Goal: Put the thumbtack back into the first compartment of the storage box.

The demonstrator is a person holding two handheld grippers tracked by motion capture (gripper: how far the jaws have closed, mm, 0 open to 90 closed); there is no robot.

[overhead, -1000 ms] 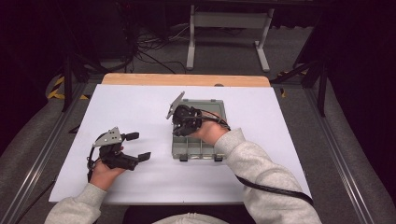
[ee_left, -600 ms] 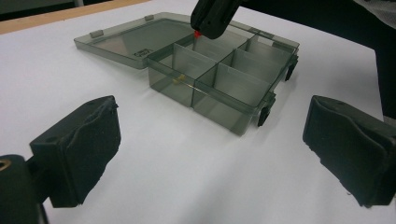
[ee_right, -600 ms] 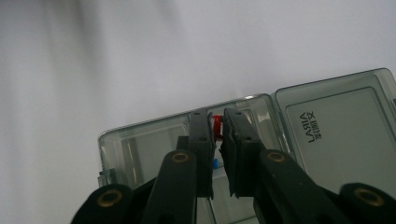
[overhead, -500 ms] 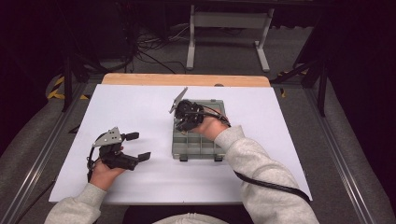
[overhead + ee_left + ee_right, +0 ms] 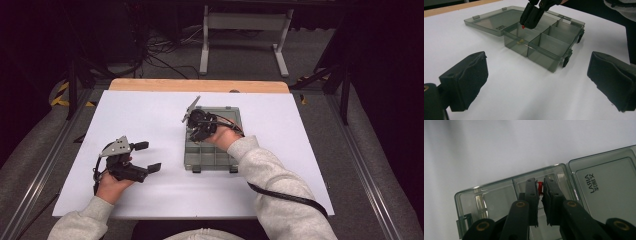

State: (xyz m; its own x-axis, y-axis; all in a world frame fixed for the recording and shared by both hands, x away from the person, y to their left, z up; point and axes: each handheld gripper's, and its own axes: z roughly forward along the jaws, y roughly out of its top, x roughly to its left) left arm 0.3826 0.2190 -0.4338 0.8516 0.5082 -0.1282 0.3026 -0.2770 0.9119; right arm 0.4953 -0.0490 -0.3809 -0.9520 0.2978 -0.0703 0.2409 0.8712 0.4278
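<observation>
**Red piece going into the far-left compartment of the box**

I have the right tool over the grey compartment box, its jaws nearly shut on a small red piece pinched between the tips. In the right gripper view the piece hangs just above the corner compartment next to the open lid, which lies flat on the table at the box's 12 o'clock. I judge this as the placing step: the piece is carried and not yet let go.

Next I'd need to ease the tips straight down inside that compartment's walls, then spread the jaws just enough to drop the piece without knocking a divider.

My left tool rests at 9 o'clock of the box, well apart, jaws wide and holding nothing.

Hard to read: the red piece is mostly covered by the pads, so I can't tell its shape. A small yellowish thing shows through the box wall in the left gripper view; what it is I cannot say. My right hand hides the middle compartments from above.
</observation>
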